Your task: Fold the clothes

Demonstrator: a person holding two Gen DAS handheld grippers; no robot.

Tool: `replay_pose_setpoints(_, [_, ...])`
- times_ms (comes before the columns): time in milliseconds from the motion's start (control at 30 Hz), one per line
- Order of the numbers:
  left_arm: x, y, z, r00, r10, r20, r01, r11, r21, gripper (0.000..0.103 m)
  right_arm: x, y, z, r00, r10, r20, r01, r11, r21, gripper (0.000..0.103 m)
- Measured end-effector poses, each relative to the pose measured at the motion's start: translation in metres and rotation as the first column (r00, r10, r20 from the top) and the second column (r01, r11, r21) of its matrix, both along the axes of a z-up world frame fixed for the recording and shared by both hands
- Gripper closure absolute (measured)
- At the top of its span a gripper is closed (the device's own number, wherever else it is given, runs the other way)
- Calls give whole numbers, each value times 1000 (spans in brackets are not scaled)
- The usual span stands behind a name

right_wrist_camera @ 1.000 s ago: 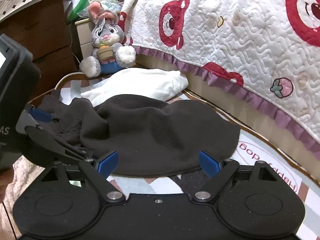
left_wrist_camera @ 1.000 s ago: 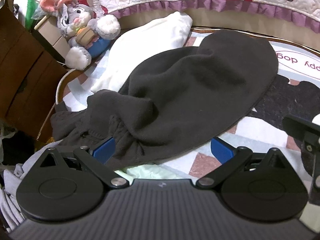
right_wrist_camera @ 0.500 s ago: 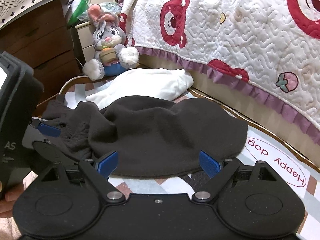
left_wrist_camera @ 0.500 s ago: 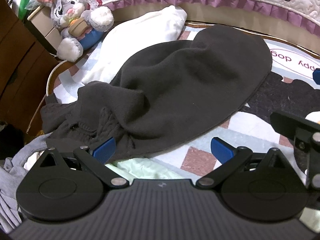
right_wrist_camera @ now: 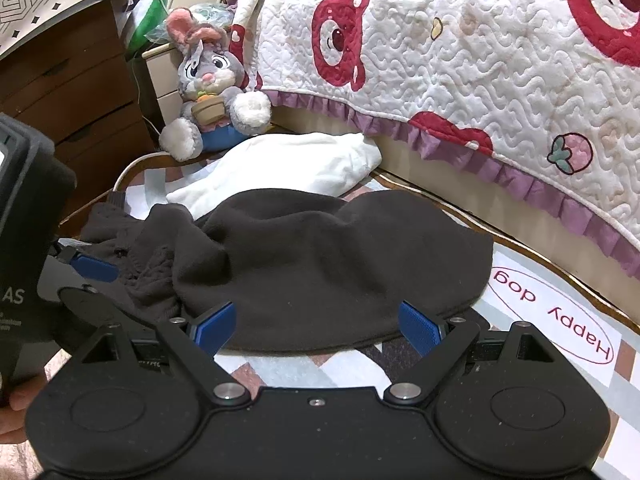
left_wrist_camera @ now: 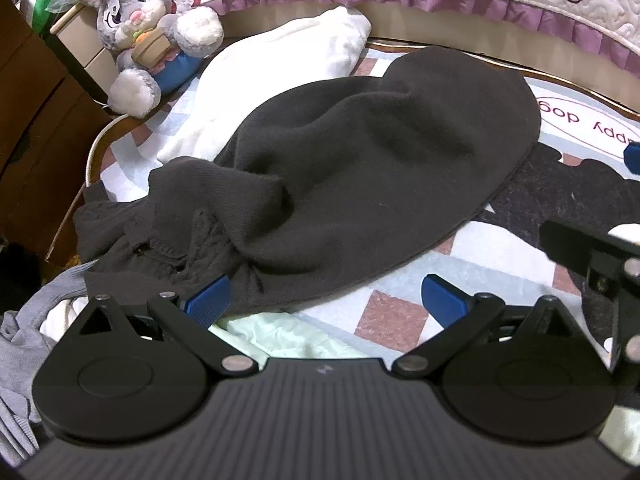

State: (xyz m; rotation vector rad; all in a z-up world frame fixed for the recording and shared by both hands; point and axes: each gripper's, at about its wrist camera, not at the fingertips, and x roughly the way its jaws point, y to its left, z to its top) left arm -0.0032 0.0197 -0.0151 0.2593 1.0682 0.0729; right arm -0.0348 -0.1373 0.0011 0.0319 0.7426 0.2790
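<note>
A dark brown knit garment (left_wrist_camera: 352, 184) lies spread on the patterned mat (left_wrist_camera: 500, 248), its bunched knit end at the left (left_wrist_camera: 160, 240). It also shows in the right wrist view (right_wrist_camera: 320, 264). My left gripper (left_wrist_camera: 326, 300) is open, just in front of the garment's near edge, its left pad (left_wrist_camera: 208, 300) next to the bunched end. My right gripper (right_wrist_camera: 316, 322) is open and empty over the garment's near hem. The left gripper shows at the left in the right wrist view (right_wrist_camera: 92, 268).
A white folded cloth (left_wrist_camera: 280, 68) lies behind the garment. A plush rabbit (left_wrist_camera: 152, 40) sits by the wooden drawers (right_wrist_camera: 72, 92). A quilted bedspread (right_wrist_camera: 460, 52) hangs at the back. Pale green cloth (left_wrist_camera: 280, 332) and grey clothing (left_wrist_camera: 24, 340) lie near me.
Both grippers drew back slightly from the garment, which shifted further away in both views. Both stayed open. The garment itself has not moved.
</note>
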Motion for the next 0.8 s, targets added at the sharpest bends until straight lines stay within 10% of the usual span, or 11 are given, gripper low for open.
replay_pose_setpoints(800, [2, 27, -3, 1000, 13, -20, -14, 998, -59, 0, 8, 25, 5, 1000, -8, -24, 7, 999, -37, 12])
